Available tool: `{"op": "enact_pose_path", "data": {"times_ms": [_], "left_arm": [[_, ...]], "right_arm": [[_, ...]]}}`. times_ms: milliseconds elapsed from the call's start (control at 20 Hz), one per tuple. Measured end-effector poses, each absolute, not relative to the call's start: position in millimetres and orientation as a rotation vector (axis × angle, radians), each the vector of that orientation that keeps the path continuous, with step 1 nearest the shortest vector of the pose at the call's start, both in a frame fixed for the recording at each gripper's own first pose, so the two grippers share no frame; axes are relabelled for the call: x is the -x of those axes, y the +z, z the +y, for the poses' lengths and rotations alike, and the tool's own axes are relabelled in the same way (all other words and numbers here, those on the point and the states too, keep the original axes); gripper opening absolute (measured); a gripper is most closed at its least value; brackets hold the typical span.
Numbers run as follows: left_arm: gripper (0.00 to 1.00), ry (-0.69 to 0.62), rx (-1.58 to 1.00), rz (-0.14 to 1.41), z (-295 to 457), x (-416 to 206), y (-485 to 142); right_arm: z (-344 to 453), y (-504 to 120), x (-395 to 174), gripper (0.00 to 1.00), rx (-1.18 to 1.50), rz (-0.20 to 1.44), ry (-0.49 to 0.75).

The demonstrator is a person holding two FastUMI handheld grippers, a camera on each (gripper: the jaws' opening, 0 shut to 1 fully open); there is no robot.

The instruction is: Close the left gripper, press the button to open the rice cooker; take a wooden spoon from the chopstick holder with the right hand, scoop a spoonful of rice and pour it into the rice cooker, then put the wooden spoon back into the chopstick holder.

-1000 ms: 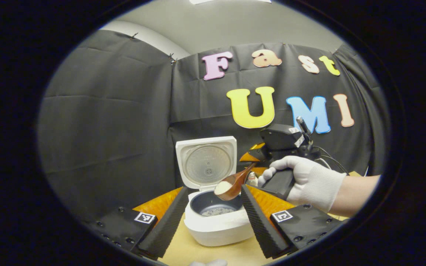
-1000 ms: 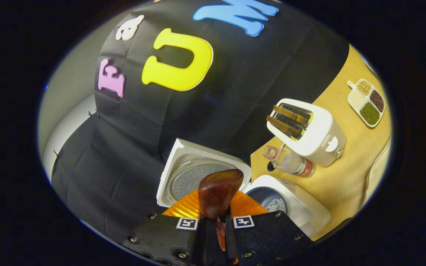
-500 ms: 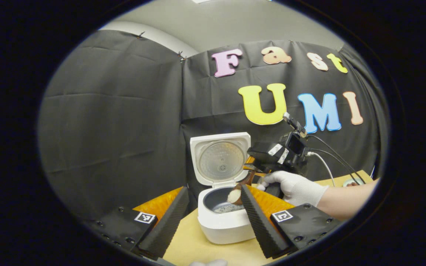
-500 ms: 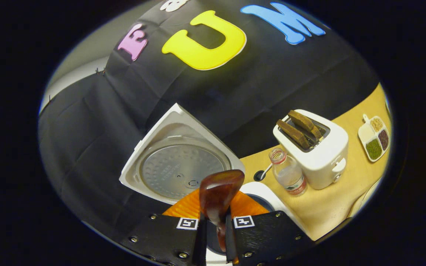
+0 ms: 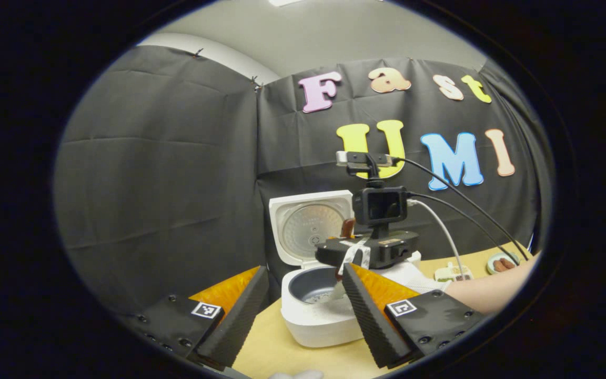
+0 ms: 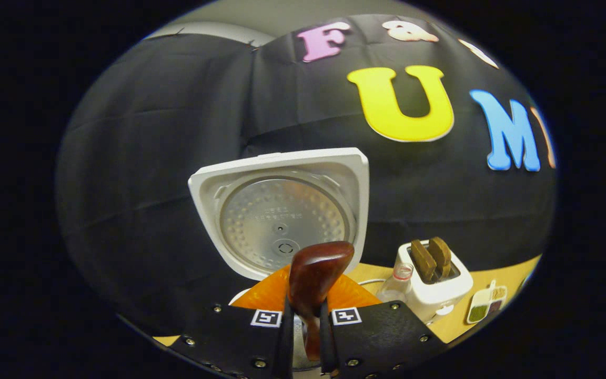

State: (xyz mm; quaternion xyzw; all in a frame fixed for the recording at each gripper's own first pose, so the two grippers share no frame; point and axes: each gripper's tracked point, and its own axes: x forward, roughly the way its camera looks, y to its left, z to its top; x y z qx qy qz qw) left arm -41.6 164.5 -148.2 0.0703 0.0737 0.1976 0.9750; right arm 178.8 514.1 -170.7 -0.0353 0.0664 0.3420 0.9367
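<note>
Black cloth backs a wooden counter (image 5: 276, 350). Cooker (image 5: 320, 316) stands open, lid (image 6: 282, 210) upright, some rice in the pot (image 5: 314, 287). Right gripper (image 6: 303, 337) has its fingers pinching the spoon (image 6: 316, 273), held before the lid. Left gripper (image 5: 303, 310) hangs short of the cooker, fingers spread. Toaster (image 6: 434, 281) stands farther right.

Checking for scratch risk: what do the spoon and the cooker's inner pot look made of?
Spoon: dark reddish-brown wood, glossy, probably lacquered, judging by the highlights. Inner pot: dark grey, matte, likely coated metal; uncertain. Rice cooker shell: smooth white, plastic-looking.
</note>
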Motion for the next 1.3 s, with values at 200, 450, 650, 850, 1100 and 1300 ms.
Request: {"op": "enact_pose_path", "data": {"times_ms": [200,450,650,850,1100,1300], "left_arm": [[0.99,0.391,-0.140,0.139,161,41,-145],[0.99,0.382,-0.148,0.139,159,42,-141],[0.99,0.374,-0.152,0.134,159,42,-139],[0.99,0.363,-0.156,0.120,154,42,-132],[0.99,0.311,-0.145,0.099,135,43,-118],[0.99,0.244,-0.148,0.080,96,32,-110]], "right_arm": [[521,-166,-166,0.20,0.287,-0.020,0.765],[522,-165,-159,0.20,0.310,-0.047,0.806],[512,-162,-169,0.21,-0.061,0.197,0.796],[478,-140,-188,0.21,-0.485,0.416,0.741],[414,-111,-210,0.20,-0.730,0.447,0.631],[349,-101,-218,0.20,-0.784,0.407,0.549]]}}
